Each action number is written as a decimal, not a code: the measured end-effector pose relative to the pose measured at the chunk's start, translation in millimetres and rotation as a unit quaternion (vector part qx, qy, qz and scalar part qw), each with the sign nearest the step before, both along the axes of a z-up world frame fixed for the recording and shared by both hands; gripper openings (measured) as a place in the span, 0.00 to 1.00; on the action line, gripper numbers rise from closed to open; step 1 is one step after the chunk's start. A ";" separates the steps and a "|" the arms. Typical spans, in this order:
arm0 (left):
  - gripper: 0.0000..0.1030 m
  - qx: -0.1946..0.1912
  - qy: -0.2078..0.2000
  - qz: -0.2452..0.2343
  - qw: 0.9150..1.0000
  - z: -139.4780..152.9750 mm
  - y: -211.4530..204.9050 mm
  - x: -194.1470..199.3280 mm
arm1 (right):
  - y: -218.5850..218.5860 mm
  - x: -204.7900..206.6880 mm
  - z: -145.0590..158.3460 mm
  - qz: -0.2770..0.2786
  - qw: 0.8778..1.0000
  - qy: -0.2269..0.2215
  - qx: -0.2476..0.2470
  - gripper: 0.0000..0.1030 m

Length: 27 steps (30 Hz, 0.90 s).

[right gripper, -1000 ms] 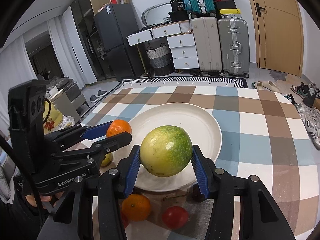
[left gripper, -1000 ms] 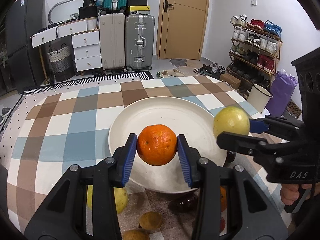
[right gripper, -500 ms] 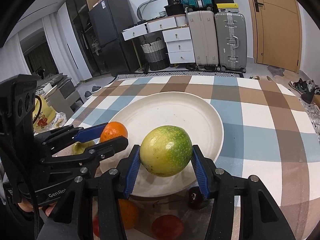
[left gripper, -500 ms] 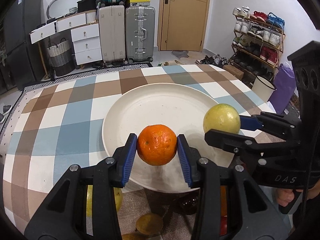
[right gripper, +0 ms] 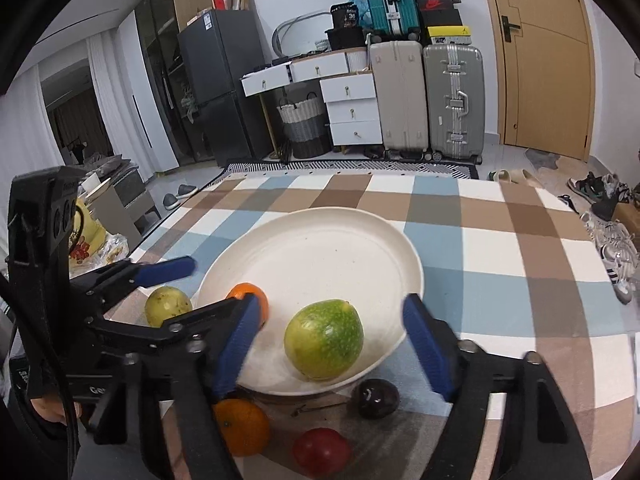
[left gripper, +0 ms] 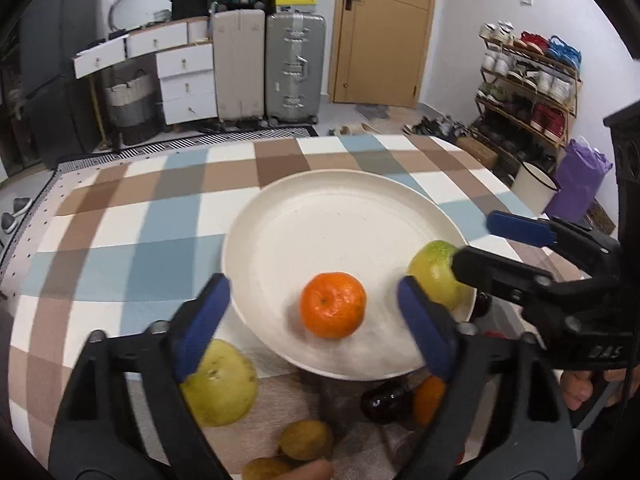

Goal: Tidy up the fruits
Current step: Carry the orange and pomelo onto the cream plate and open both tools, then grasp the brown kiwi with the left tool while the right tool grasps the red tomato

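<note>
Just released: round orange mandarin [left gripper: 333, 305] and green-yellow fruit [right gripper: 324, 339] on white round plate [left gripper: 340, 196]; both claws, left [left gripper: 316, 320] and right [right gripper: 332, 338], just opened wide, empty. Next: fetch near loose fruits.

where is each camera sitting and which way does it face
Left wrist: sits on the left gripper, looking forward and down at the orange on the white plate; its own blue-padded fingers show, jaws just opened, plus the right gripper and part of a hand.
Right wrist: sits on the right gripper, facing the green fruit on the plate; the left gripper shows.
Both share the plate, both fruits and the door-side suitcases.
</note>
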<state>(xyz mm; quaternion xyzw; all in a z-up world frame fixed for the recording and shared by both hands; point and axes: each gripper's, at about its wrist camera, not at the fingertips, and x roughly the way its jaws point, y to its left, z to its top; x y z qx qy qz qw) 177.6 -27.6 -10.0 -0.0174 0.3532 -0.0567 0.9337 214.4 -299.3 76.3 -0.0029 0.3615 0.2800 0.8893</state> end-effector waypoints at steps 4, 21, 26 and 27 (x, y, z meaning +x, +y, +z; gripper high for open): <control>0.99 0.001 -0.021 0.009 1.000 13.0 8.1 -18.9 | -10.8 -7.4 9.1 -0.015 1.000 -0.008 0.001 0.99; 0.99 0.024 -0.025 0.032 0.999 29.1 37.4 -108.2 | -28.0 -61.4 27.0 -0.003 1.000 -0.020 -0.016 1.00; 0.99 0.025 -0.015 0.032 0.999 15.7 44.9 -116.9 | -32.9 -62.9 17.3 0.008 1.000 -0.011 -0.002 1.00; 0.99 0.022 -0.012 0.033 0.999 13.0 46.6 -117.0 | -33.8 -61.3 14.2 0.008 1.000 -0.006 0.002 1.00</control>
